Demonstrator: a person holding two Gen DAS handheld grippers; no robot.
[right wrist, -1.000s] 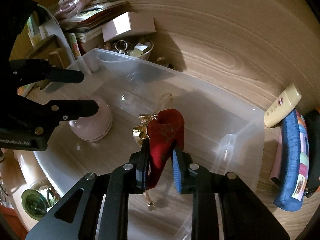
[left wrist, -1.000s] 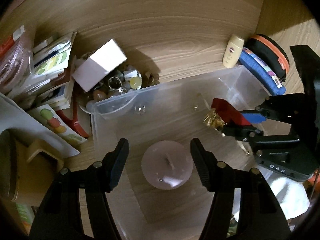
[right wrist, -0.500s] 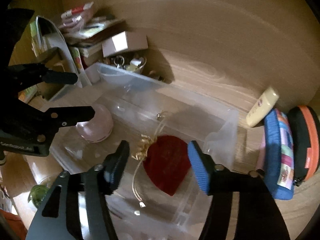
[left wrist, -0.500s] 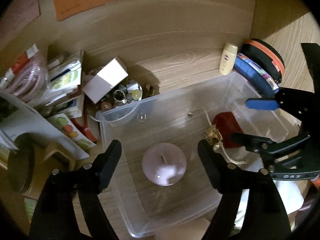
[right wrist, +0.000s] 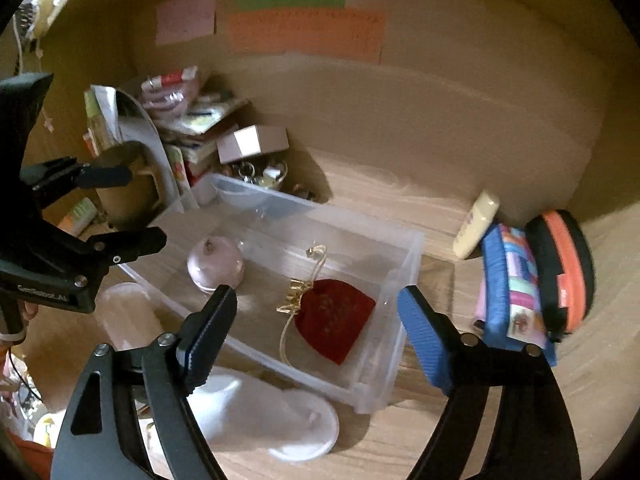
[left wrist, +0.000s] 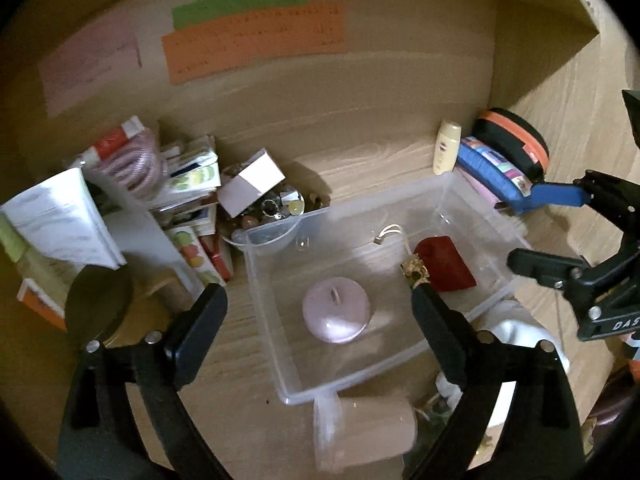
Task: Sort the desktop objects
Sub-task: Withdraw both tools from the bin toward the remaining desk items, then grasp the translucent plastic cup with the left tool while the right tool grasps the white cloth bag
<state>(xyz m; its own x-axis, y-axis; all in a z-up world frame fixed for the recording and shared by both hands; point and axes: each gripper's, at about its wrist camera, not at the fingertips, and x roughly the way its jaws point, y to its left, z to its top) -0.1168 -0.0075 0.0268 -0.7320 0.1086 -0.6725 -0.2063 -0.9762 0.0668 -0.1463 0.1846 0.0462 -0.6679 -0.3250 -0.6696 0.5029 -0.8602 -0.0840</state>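
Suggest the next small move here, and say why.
Probably swing the right gripper toward the cream bottle outside the clear bin. Both grippers have just been opening and hold nothing; the red pouch and pink candle already lie inside.

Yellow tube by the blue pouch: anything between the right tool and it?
Nothing visible blocks it. The right tool hangs open and empty above the clear bin. The yellow tube lies outside the bin's far right corner, leaning on the blue pouch. That pouch crowds one side; its other side is bare desk.
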